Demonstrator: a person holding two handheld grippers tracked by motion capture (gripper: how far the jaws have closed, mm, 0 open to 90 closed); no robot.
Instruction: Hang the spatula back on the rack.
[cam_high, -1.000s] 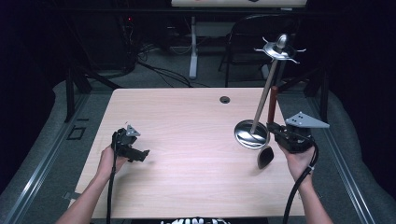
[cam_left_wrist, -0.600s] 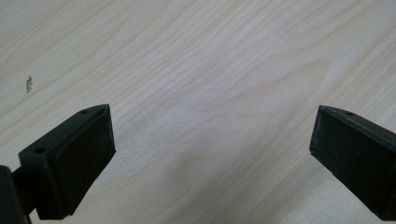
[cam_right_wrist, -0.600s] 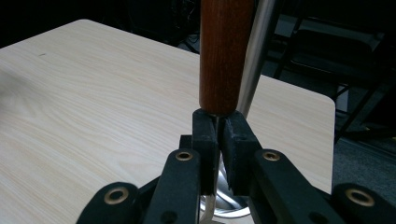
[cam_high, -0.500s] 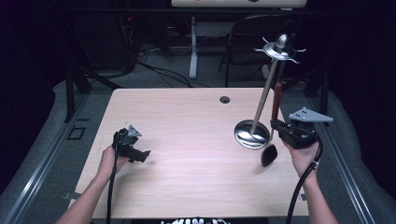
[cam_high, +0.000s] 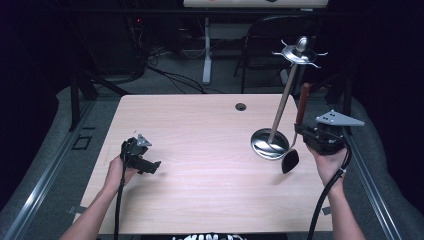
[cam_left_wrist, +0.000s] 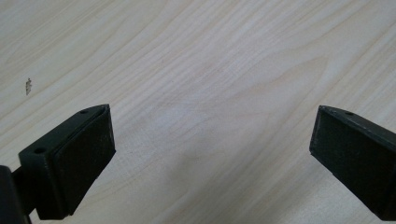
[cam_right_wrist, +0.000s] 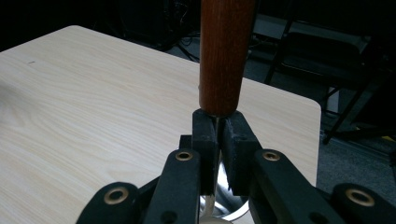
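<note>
The wooden handle (cam_right_wrist: 224, 56) runs off the top edge above the right gripper (cam_right_wrist: 218, 140), whose jaws hide the metal shank; the utensil's kind stays unclear.

So it's a ladle-type utensil (cam_high: 296, 131) with a reddish-brown wooden handle, thin metal neck and a dark bowl. It's upright at the right of the high view, handle up, bowl down just above the table. It sits just right of the utensil stand's (cam_high: 270, 144) shiny round base, whose pole leans toward the upper right.
</note>
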